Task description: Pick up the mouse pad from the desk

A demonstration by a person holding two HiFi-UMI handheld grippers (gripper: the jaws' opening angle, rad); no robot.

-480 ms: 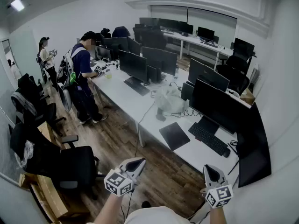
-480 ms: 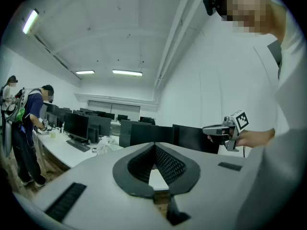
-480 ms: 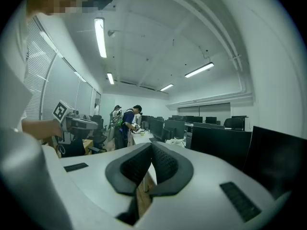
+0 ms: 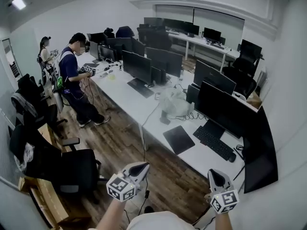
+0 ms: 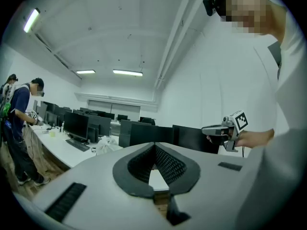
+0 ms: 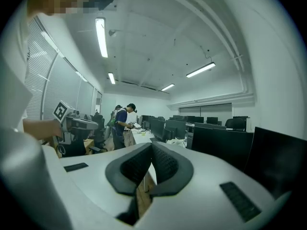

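The mouse pad (image 4: 179,139), a dark square sheet, lies flat on the white desk (image 4: 144,104) left of a black keyboard (image 4: 214,143). Both grippers hover over the wooden floor, short of the desk's near edge and well apart from the pad. My left gripper (image 4: 140,166) is at lower centre and my right gripper (image 4: 217,176) at lower right. In the left gripper view the left gripper (image 5: 154,146) has its ribbed pads meeting, with nothing between them. The right gripper (image 6: 151,145) is likewise shut and empty. Neither gripper view shows the pad clearly.
Monitors (image 4: 223,108) line the desk behind the keyboard, and a crumpled plastic bag (image 4: 174,102) lies beyond the pad. A black office chair (image 4: 72,169) and cardboard boxes (image 4: 48,200) stand at lower left. A person (image 4: 72,75) works at the desk's far end, another (image 4: 45,51) behind.
The person at the far end of the desk has stepped to the left. Both grippers and the mouse pad are where they were.
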